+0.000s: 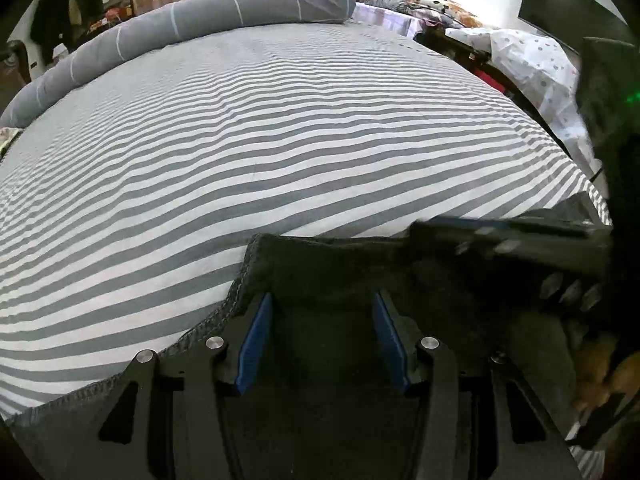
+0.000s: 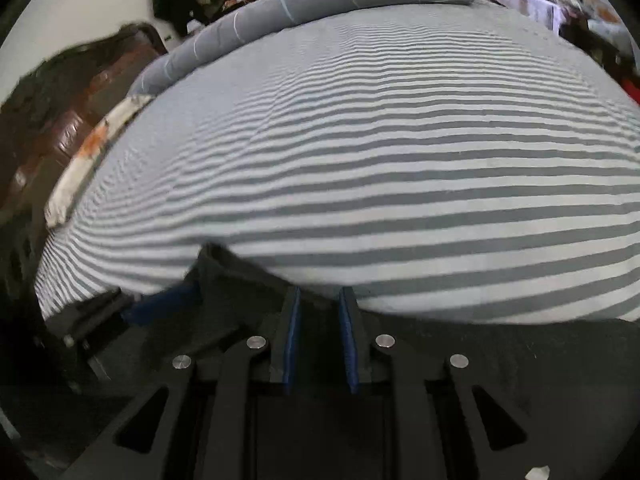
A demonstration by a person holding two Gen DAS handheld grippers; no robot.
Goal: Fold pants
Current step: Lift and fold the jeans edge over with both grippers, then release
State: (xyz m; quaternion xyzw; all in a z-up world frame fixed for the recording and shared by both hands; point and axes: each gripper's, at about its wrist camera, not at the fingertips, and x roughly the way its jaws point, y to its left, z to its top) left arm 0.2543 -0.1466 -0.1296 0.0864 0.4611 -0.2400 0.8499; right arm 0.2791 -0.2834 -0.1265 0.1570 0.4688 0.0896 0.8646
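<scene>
Dark pants point(image 1: 320, 276) lie at the near edge of a bed point(image 1: 280, 140) covered in a grey-and-white striped sheet, with a grey rolled duvet point(image 1: 200, 12) along the far side. My left gripper point(image 1: 320, 312) has its fingers point(image 1: 256, 332) standing half open over the cloth. My right gripper point(image 2: 320, 312) has its fingers point(image 2: 291, 332) narrowly apart; dark cloth seems to sit between them, though blur hides any grip.
</scene>
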